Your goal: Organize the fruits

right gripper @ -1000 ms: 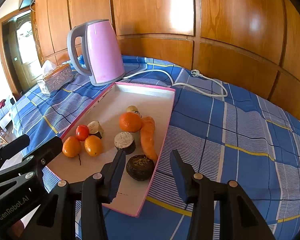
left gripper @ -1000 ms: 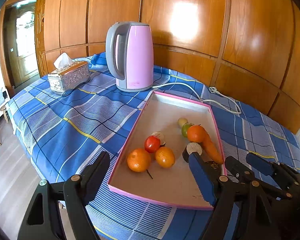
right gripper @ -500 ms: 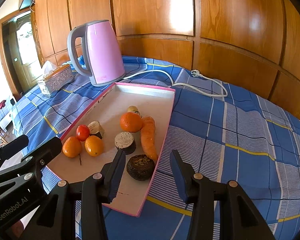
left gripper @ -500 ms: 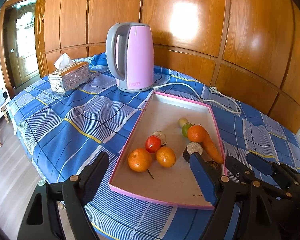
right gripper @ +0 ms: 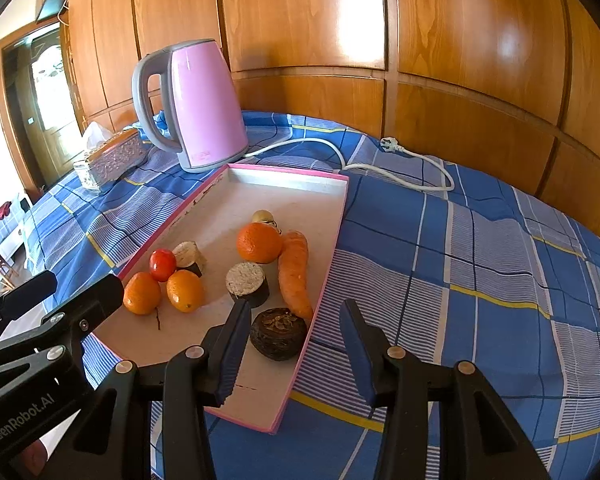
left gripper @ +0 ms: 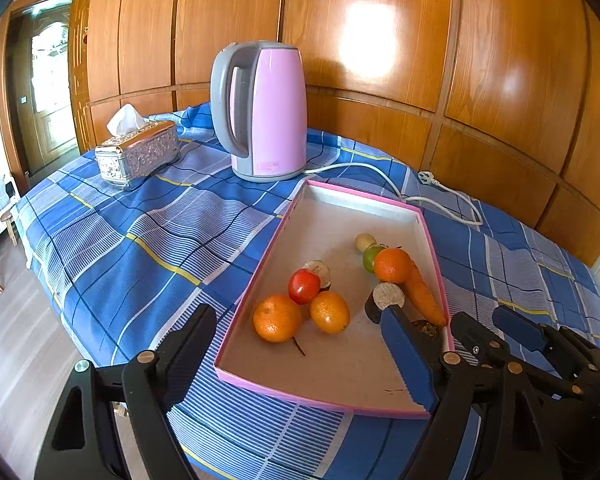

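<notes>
A pink-rimmed tray (left gripper: 256, 280) (right gripper: 328, 240) on the blue checked cloth holds three oranges (left gripper: 277, 318) (right gripper: 259, 242), a red tomato (left gripper: 304, 286) (right gripper: 162, 265), a carrot (left gripper: 422, 294) (right gripper: 294, 272), a green fruit (left gripper: 367, 258), two cut brown pieces (right gripper: 247, 284) and a dark round lump (right gripper: 278, 333). My left gripper (left gripper: 300, 364) is open and empty over the tray's near end. My right gripper (right gripper: 296, 354) is open and empty, just short of the dark lump at the tray's near right corner.
A pink kettle (left gripper: 262, 110) (right gripper: 196, 104) stands behind the tray, its white cord (left gripper: 440, 196) (right gripper: 400, 160) trailing right. A silver tissue box (left gripper: 138, 154) (right gripper: 110, 160) sits far left. Wood panelling backs the table. The table edge drops to the floor at left.
Both views have shifted only slightly; the left gripper has drifted a little. The fruits have not moved.
</notes>
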The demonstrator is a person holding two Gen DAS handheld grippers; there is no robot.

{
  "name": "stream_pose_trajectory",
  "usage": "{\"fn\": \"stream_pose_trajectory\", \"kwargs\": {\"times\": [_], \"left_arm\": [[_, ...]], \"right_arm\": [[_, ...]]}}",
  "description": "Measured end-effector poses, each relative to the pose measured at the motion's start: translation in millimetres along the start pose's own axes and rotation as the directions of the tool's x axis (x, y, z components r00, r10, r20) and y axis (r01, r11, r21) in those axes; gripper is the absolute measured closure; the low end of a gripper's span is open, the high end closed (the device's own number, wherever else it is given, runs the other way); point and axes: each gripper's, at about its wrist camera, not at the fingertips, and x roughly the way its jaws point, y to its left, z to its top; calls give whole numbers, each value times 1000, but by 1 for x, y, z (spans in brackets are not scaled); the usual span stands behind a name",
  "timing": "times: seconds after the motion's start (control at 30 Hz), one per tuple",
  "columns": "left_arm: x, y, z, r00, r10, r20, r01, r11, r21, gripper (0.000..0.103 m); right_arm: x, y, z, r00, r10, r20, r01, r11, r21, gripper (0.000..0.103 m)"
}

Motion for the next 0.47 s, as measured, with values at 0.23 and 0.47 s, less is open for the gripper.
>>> {"fn": "stream_pose_trajectory", "kwargs": {"times": [0.23, 0.47], "left_arm": [[0, -1, 0, 1000, -12, 10, 12, 1000, -3, 17], [-2, -4, 2, 999, -32, 27, 32, 999, 9, 17]], "right_arm": [[1, -2, -1, 1000, 0, -2, 0, 1000, 4, 56], [1, -3, -2, 1000, -3, 1, 3, 1000, 6, 56]]}}
